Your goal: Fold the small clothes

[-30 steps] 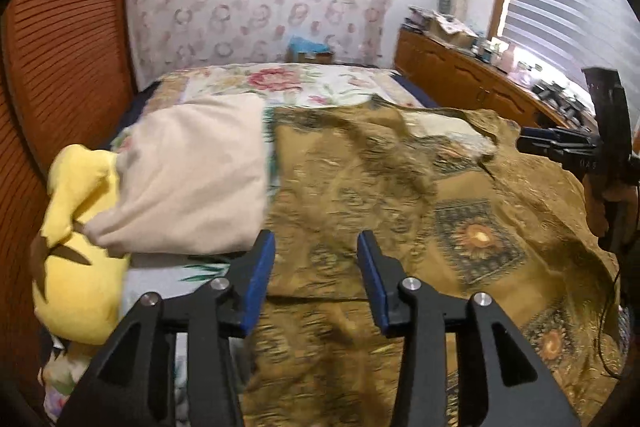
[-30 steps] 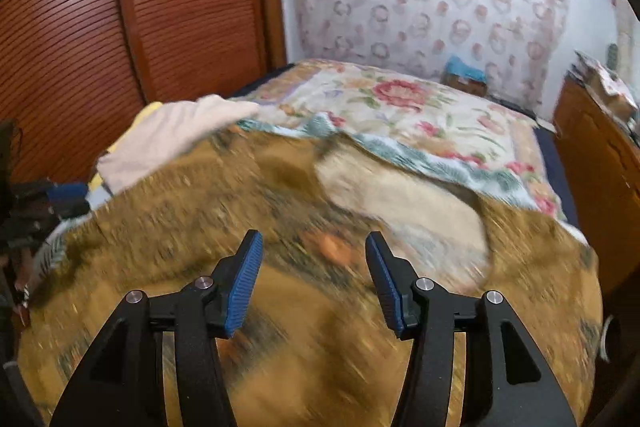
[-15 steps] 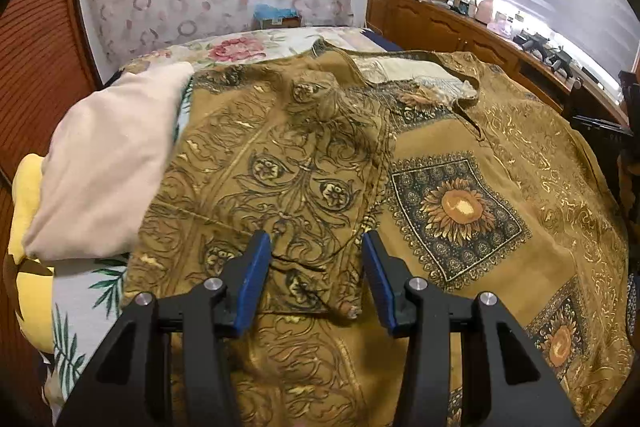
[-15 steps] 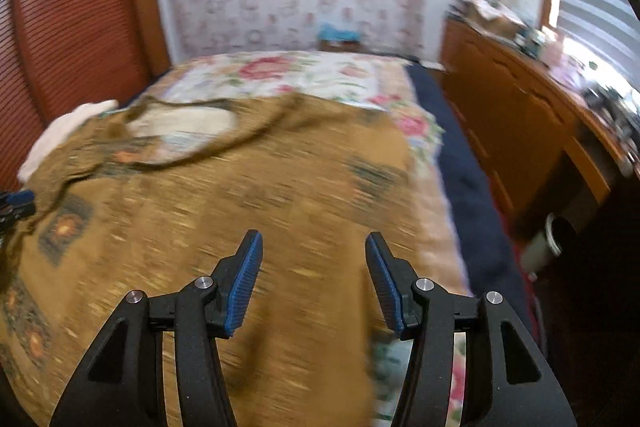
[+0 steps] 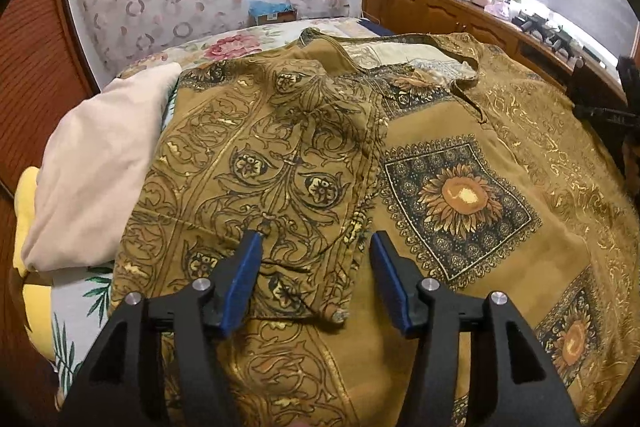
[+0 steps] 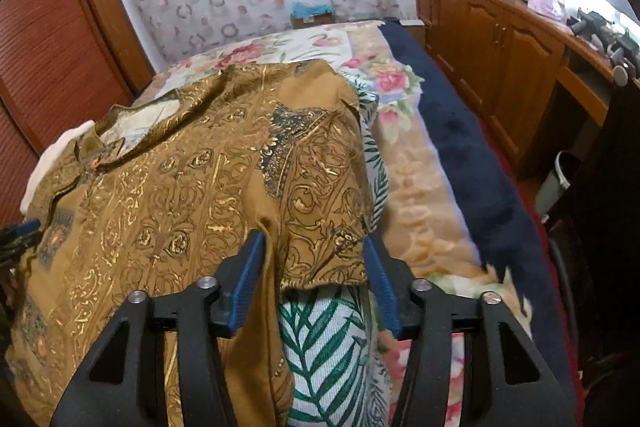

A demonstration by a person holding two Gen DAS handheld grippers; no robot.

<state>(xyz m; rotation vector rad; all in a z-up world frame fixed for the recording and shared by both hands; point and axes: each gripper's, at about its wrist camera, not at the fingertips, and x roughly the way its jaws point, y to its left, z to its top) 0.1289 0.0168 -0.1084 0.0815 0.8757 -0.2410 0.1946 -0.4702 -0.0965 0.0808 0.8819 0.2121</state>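
A mustard-brown shirt [image 5: 460, 195] with gold scrollwork and sunflower squares lies spread on the bed. One sleeve [image 5: 272, 167] is folded over onto its body. My left gripper [image 5: 316, 267] hovers over that sleeve's cuff with its jaws opening, the pads clear of the cloth. In the right wrist view the other sleeve [image 6: 320, 207] lies flat at the shirt's right side. My right gripper [image 6: 314, 267] straddles its hem with jaws closing, the cloth between the pads. The left gripper [image 6: 20, 231] shows at that view's left edge, the right gripper [image 5: 600, 111] at the left wrist view's right edge.
A cream pillow [image 5: 100, 167] and a yellow plush toy [image 5: 28, 195] lie left of the shirt. A palm-leaf cloth [image 6: 328, 347] and floral bedspread [image 6: 420, 195] lie under it, a navy blanket [image 6: 460, 147] along the bed's right edge. Wooden cabinets [image 6: 500, 39] and a bin [image 6: 556, 183] stand beyond.
The left gripper brought the sleeve over onto the shirt's body and its jaws have widened. The right gripper swung from the shirt's middle to the right sleeve and its jaws have narrowed.
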